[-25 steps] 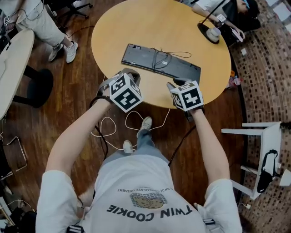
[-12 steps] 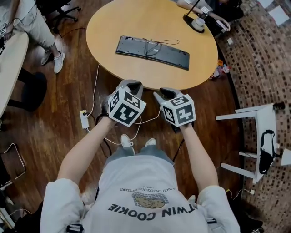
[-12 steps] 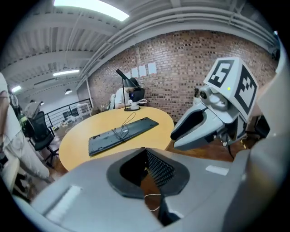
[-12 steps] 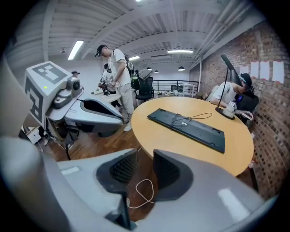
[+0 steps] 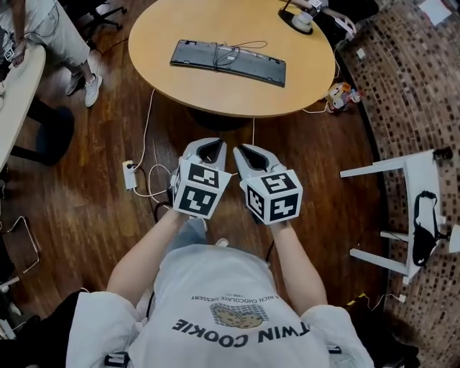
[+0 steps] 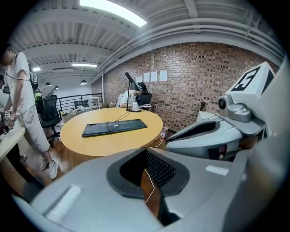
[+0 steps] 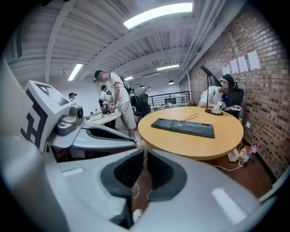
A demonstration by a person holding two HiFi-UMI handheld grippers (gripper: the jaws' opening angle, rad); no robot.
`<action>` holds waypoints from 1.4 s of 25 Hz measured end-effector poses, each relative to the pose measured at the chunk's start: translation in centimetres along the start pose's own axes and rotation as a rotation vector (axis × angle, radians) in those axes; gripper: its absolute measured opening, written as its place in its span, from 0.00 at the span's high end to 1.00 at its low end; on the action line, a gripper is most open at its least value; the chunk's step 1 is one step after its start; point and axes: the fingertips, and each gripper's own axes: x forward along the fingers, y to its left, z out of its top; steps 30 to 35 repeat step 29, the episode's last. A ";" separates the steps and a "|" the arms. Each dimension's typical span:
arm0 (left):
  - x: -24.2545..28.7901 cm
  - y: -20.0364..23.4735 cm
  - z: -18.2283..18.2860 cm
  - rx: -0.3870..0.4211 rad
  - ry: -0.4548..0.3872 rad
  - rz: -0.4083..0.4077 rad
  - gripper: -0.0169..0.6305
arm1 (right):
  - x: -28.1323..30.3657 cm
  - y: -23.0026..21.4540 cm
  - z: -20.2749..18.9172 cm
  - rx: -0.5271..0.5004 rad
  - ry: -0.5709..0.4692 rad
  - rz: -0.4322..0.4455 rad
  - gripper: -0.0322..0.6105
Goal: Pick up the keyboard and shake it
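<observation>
Nearest, the grey left gripper with its marker cube has its jaws pressed together on nothing. The matching grey right gripper just beside it is closing, with a slim gap left between its pads and nothing in that gap. Both hang over the dark wooden floor, short of the near edge of the round yellow wooden table. Towards that table's middle lies the long flat black plastic keyboard, with its thin black cable looped loosely on top. It looks light and stiff, so a pinch at each short end should carry it, though smooth plastic may slip in a shake and the loose cable may swing. The tabletop is bare from the keyboard to the near edge. At the far rim stand a black desk lamp base and a seated person. A white frame chair stands well right of the table.
</observation>
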 end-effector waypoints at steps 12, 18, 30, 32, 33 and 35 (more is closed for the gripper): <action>-5.2 -10.2 -1.7 -0.009 -0.084 0.097 0.96 | -10.0 1.3 -4.9 0.008 -0.103 -0.013 0.95; -7.4 -13.9 -2.5 -0.016 -0.096 0.109 0.96 | -13.9 2.1 -6.5 0.024 -0.139 -0.009 0.95; -10.0 -16.3 -3.0 -0.014 -0.098 0.116 0.96 | -16.7 3.6 -7.5 0.056 -0.154 0.005 0.95; -10.0 -16.3 -3.0 -0.014 -0.098 0.116 0.96 | -16.7 3.6 -7.5 0.056 -0.154 0.005 0.95; -10.0 -16.3 -3.0 -0.014 -0.098 0.116 0.96 | -16.7 3.6 -7.5 0.056 -0.154 0.005 0.95; -10.0 -16.3 -3.0 -0.014 -0.098 0.116 0.96 | -16.7 3.6 -7.5 0.056 -0.154 0.005 0.95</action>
